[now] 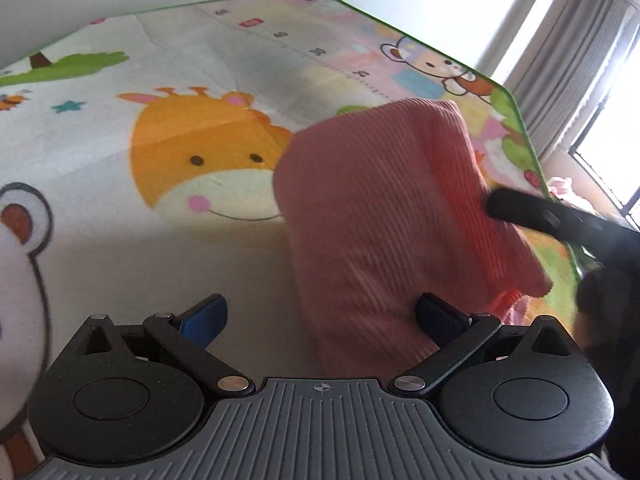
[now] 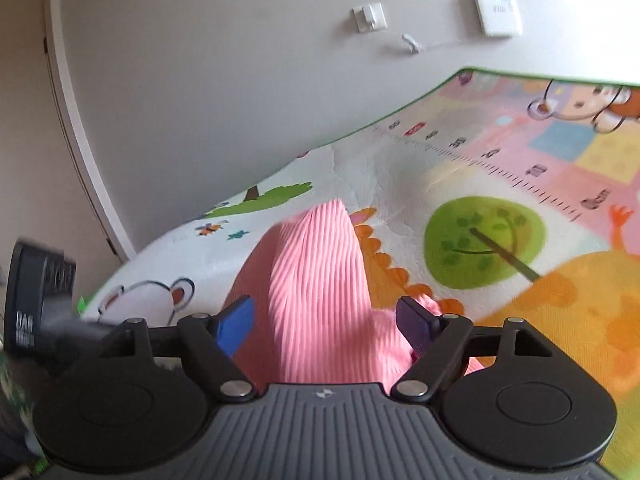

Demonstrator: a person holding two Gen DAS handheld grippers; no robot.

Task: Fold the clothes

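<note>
The pink ribbed garment (image 1: 384, 208) lay as a compact, doubled bundle on the cartoon play mat (image 1: 120, 240), just beside the printed giraffe (image 1: 208, 160) and overlapping that animal's cheek on the side toward the window (image 1: 608, 152); that layered shape suited cloth being gathered over on itself, though whether more folds were due or the bundle was done, one moment could not settle. The left gripper (image 1: 320, 320) stood wide open with nothing between its blue pads (image 1: 208, 316); it was low over the near end of the garment, the cloth running under the pad farther from the giraffe, so it read as placed to steady or take up that edge rather than to hold it. The right gripper (image 2: 326, 324) was likewise spread wide; the garment rose between its pads and seemed to brush them, yet the gap was too broad for a pinch, so I judged it closed on nothing. In the left view a dark finger of that right tool (image 1: 532, 212) crossed the bundle on the side away from the giraffe, seemingly pressing it flat.
</note>
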